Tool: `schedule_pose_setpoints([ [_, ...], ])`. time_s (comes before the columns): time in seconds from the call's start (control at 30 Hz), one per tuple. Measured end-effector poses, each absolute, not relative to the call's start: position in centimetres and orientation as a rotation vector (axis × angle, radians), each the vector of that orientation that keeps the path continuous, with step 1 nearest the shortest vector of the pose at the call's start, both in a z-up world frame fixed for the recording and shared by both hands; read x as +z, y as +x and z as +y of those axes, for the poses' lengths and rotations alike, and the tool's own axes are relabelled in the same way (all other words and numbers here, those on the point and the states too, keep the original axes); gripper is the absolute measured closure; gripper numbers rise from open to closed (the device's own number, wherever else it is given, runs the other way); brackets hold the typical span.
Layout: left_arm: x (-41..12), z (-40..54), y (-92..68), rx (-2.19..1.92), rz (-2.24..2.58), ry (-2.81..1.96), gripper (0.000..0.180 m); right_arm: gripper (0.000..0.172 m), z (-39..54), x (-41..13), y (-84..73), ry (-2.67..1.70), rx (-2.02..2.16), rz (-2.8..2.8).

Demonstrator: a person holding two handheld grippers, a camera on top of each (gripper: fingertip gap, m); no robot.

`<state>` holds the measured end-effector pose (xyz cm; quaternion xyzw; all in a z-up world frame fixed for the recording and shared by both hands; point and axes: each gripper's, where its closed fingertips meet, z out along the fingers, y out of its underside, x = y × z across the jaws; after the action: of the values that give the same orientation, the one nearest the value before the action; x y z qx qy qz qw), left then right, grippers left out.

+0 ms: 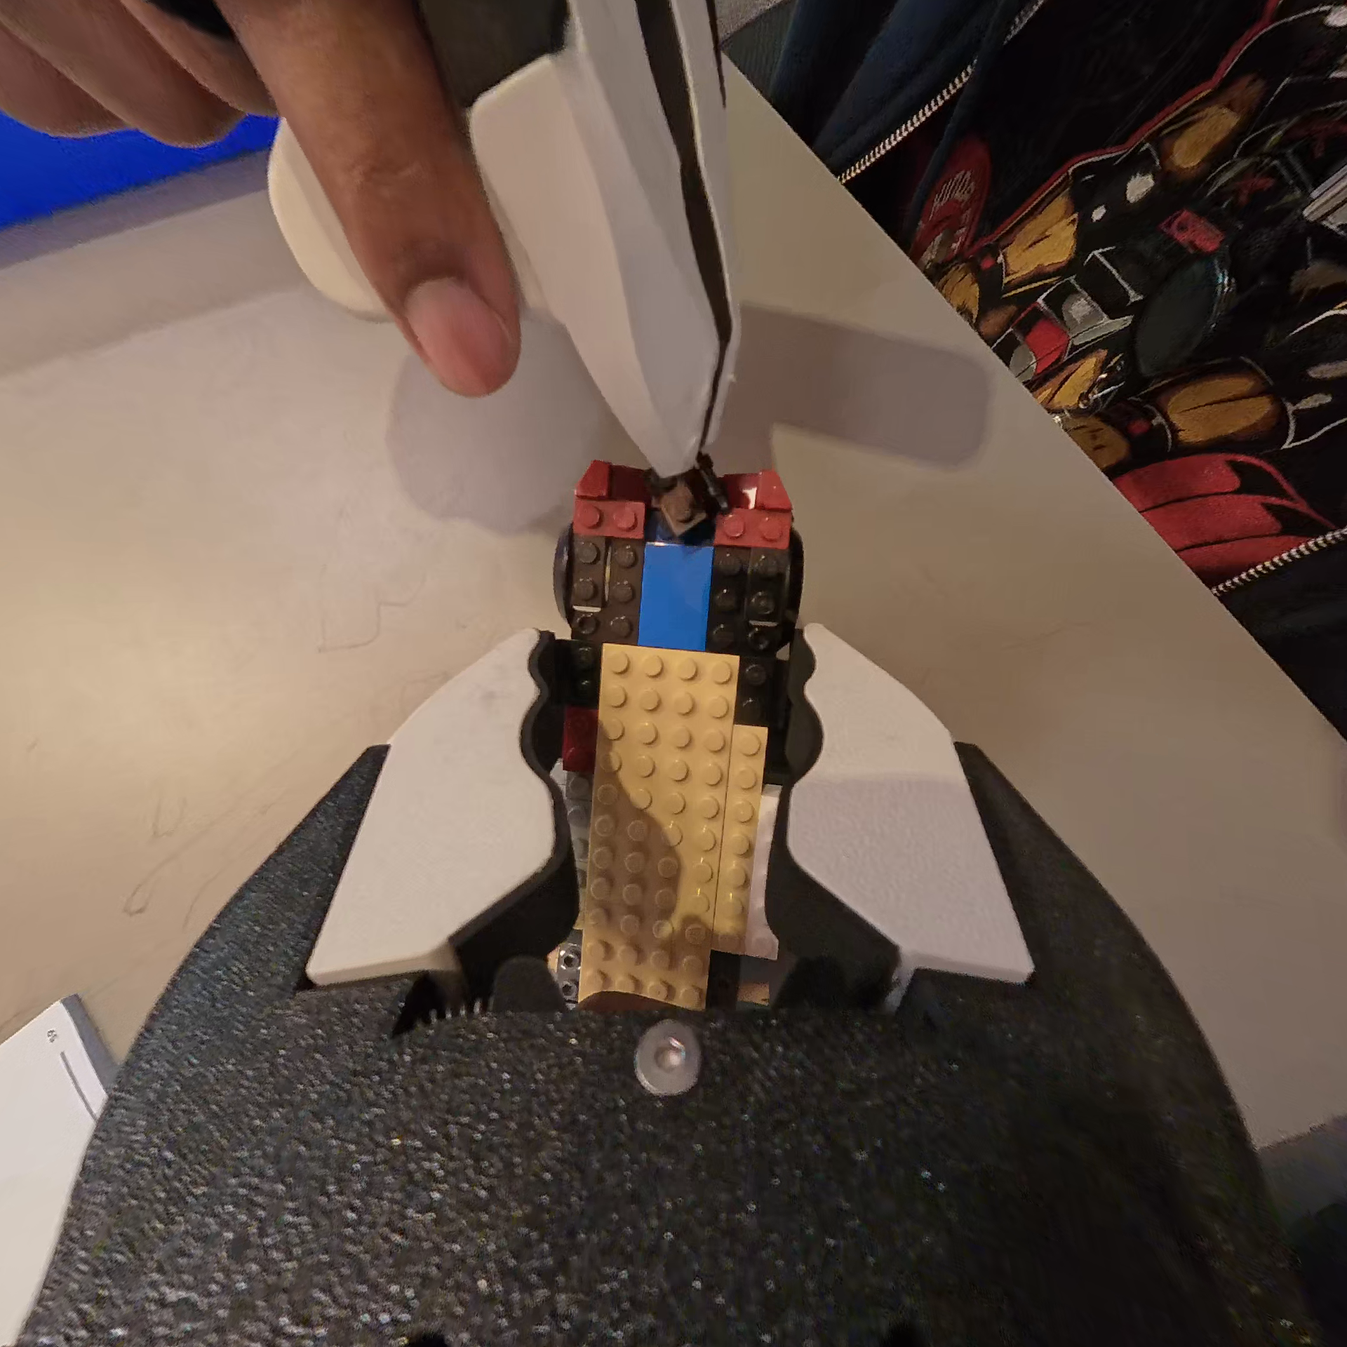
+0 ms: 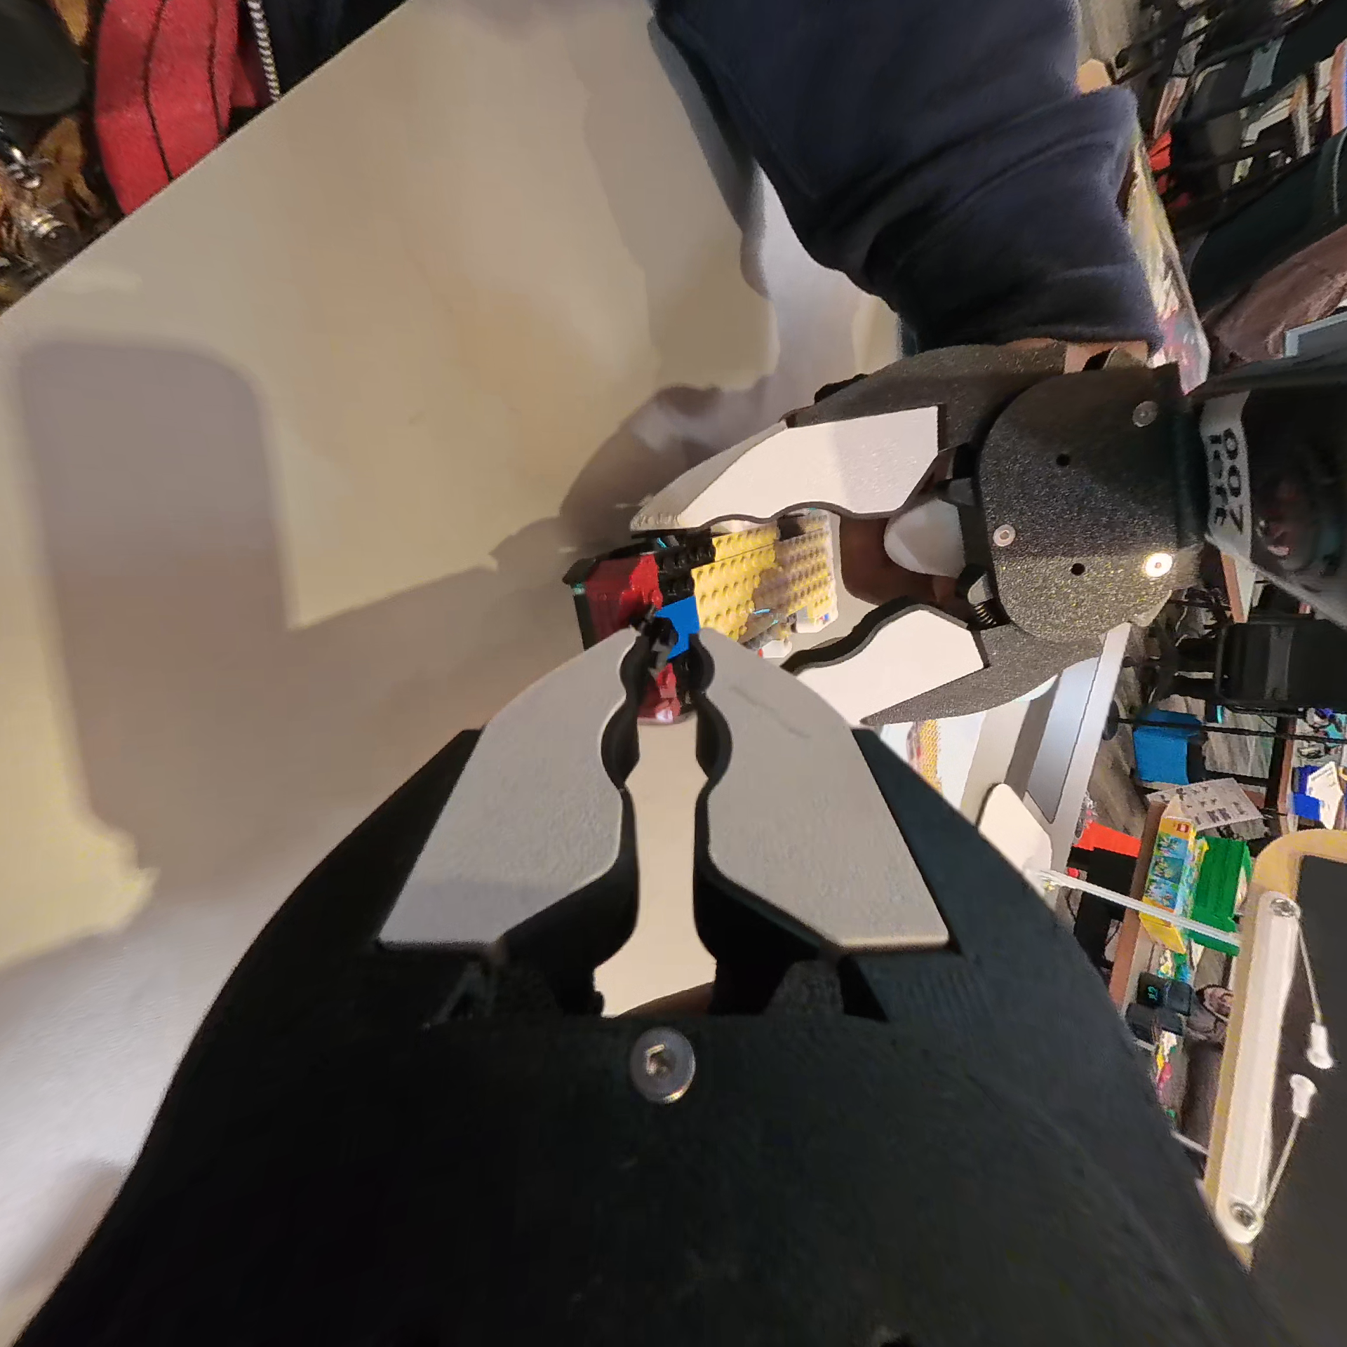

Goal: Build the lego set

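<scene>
Brick model (image 1: 674, 736) — tan plates, blue tile, black and dark-red bricks — clamped between left gripper (image 1: 674, 678) pads above white table (image 1: 219, 583); right gripper (image 2: 665, 645) fingertips pinch small dark piece (image 1: 681, 506) at its dark-red end.

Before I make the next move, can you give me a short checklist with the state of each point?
1. Left gripper fingers clamp the brick model on both sides: ok.
2. Small dark piece sits at right gripper fingertips: ok.
3. Piece held firmly: cannot tell.
4. Piece is over the gap between the dark red bricks: ok.
5. Piece pressed fully down: cannot tell.
6. Table around the model is free: ok.
</scene>
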<state>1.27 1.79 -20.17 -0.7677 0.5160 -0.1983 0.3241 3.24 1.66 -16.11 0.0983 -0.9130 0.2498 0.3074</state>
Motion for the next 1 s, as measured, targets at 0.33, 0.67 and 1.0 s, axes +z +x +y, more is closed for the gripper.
schedule_pose_setpoints([
  [0.33, -20.4, 1.8, 1.5, -0.521, 1.355, -2.017, 0.119, 0.149, 1.9, -16.8, 3.6, 0.04, 0.697, -2.544],
  [0.67, -20.4, 1.8, 1.6, -0.509, 1.359, -2.021, 0.119, 0.146, 1.6, -17.0, 3.5, -0.181, 0.708, -2.682],
  [1.0, -20.5, 1.7, 1.9, -0.502, 1.376, -2.019, 0.119, 0.154, 1.6, -18.0, 3.8, -0.131, 0.651, -2.767],
])
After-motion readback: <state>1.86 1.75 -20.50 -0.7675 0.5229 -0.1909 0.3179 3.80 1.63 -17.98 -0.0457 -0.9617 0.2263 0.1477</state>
